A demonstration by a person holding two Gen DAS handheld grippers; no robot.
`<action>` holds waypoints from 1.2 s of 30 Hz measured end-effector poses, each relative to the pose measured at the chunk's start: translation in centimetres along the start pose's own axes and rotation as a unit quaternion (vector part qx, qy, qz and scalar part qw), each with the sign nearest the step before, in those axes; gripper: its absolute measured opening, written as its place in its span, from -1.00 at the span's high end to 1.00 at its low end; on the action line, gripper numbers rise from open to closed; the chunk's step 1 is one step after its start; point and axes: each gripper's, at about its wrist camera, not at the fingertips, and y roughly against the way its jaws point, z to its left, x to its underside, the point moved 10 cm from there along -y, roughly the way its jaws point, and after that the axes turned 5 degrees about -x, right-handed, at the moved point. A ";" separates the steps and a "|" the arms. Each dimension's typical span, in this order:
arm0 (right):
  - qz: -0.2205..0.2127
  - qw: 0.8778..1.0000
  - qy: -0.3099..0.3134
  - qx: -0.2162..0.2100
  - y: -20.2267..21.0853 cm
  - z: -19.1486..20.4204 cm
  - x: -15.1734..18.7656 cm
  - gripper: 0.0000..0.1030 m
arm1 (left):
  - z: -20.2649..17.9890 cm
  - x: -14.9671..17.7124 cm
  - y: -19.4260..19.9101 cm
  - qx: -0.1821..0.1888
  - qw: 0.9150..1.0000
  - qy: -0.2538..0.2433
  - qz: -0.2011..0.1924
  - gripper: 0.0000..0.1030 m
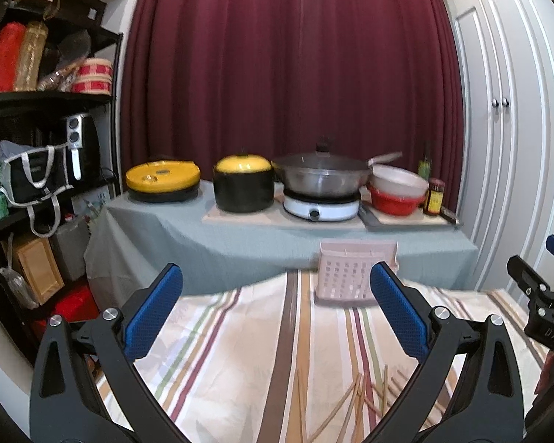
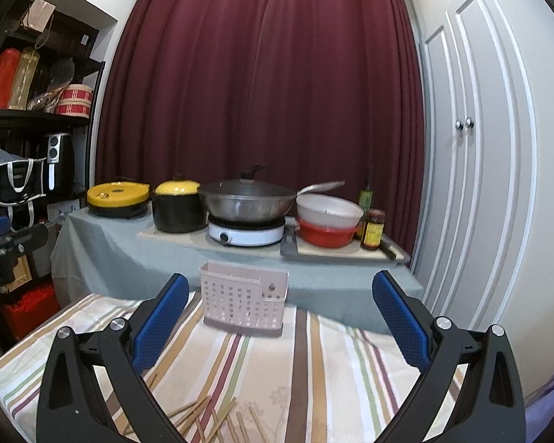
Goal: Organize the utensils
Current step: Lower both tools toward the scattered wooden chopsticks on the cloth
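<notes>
Striped cloth [image 2: 314,361] w/ loose chopsticks [image 2: 203,415] at 6 o'clock, caddy [image 2: 244,299] at 12. My left gripper [image 1: 277,317] & right gripper [image 2: 280,321] both agape, empty. Risk: sticks overlap, so I may pinch several, scatter rest.

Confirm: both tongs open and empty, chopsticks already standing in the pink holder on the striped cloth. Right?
Not quite. The chopsticks are not in the pink holder; they lie scattered flat on the striped cloth, nearer the cameras than the holder, as the right wrist view shows. The rest stands: the left tongs and right tongs are open and empty.
</notes>
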 end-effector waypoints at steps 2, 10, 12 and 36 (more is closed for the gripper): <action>0.016 1.000 0.000 -0.003 -0.5 -0.2 1.4 -0.89 | -0.2 1.5 -0.8 0.003 1.000 -0.005 0.017 -0.92; 0.086 0.996 -0.017 -0.019 -1.8 -1.2 8.5 -0.89 | -1.2 9.8 -4.4 0.016 0.992 -0.035 0.120 -0.92; 0.098 0.995 -0.022 -0.021 -1.9 -1.4 10.0 -0.89 | -1.2 11.6 -4.8 0.017 0.989 -0.041 0.141 -0.89; 0.160 0.985 -0.041 -0.055 -1.1 -1.0 20.6 0.02 | -2.0 23.8 -2.0 0.016 0.975 -0.027 0.218 -0.04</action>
